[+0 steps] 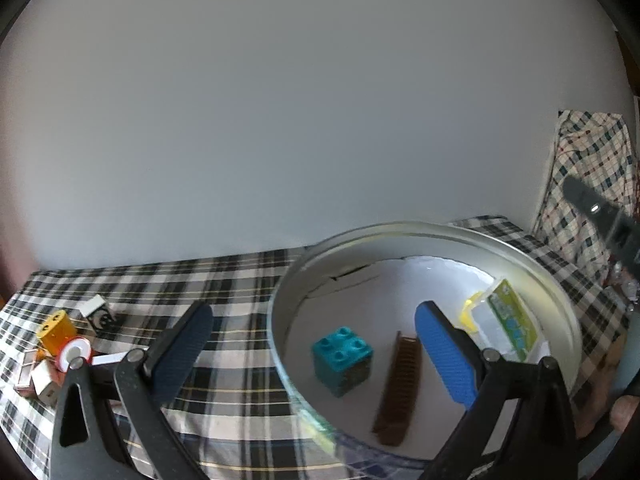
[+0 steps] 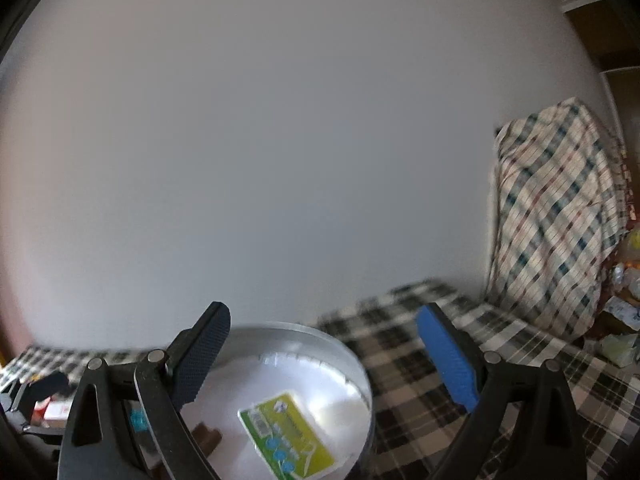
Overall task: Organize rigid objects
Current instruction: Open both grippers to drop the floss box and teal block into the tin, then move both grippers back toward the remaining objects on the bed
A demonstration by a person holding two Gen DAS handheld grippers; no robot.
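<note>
A round white basin (image 1: 556, 292) stands on the plaid cloth and holds a teal toy brick (image 1: 342, 360), a brown comb (image 1: 400, 388) and a clear box with a green label (image 1: 508, 320). My left gripper (image 1: 316, 336) is open above the basin's near rim, nothing between its fingers. On the left lie an orange block (image 1: 56, 330), a red-and-white roll (image 1: 74, 354) and small white boxes (image 1: 94, 312). In the right wrist view my right gripper (image 2: 324, 352) is open over the basin (image 2: 352, 364), with the green-labelled box (image 2: 288, 432) below it.
A plain pale wall rises behind the table. A heap draped in plaid fabric (image 2: 556, 220) stands at the right against the wall. Part of the other gripper's dark arm (image 1: 600, 216) shows at the right edge of the left wrist view. Small clutter (image 2: 624, 344) sits far right.
</note>
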